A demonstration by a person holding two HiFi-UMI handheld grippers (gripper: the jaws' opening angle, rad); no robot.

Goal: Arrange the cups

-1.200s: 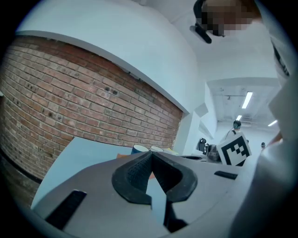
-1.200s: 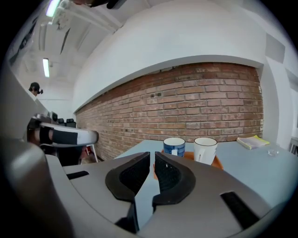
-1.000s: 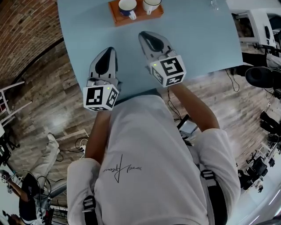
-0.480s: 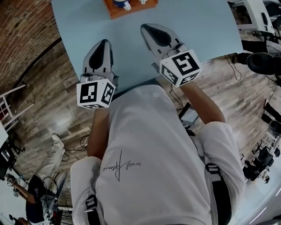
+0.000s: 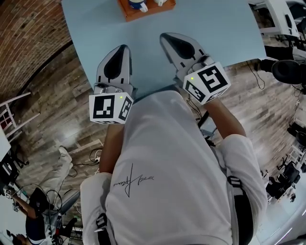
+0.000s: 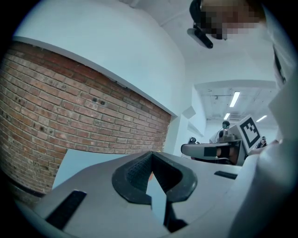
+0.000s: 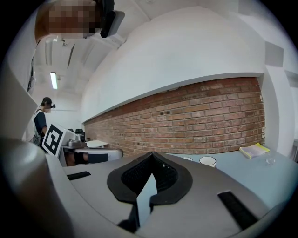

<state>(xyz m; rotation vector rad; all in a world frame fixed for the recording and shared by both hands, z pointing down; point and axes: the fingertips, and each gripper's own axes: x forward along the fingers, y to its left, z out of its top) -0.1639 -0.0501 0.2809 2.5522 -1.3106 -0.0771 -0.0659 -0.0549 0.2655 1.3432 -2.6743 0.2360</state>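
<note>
An orange tray (image 5: 147, 11) lies at the far edge of the light blue table (image 5: 220, 28), cut off by the head view's top. On it a blue-and-white cup (image 5: 137, 4) and a white cup (image 5: 160, 2) show only in part. In the right gripper view two white cup rims (image 7: 207, 161) peek over the jaws. My left gripper (image 5: 120, 48) hovers over the near table edge, shut and empty. My right gripper (image 5: 165, 36) is beside it, a little farther in, tips together, holding nothing. Both stay well short of the tray.
A yellow book (image 7: 254, 149) and a small clear glass (image 7: 270, 160) rest on the table's far right. A brick wall (image 7: 200, 121) runs behind the table. Wooden floor (image 5: 52, 95) with cables and equipment surrounds it. Another person (image 7: 41, 122) stands far off.
Both grippers have risen toward the head camera and look larger. They remain shut. The tray has slid further off the top of the head view.
</note>
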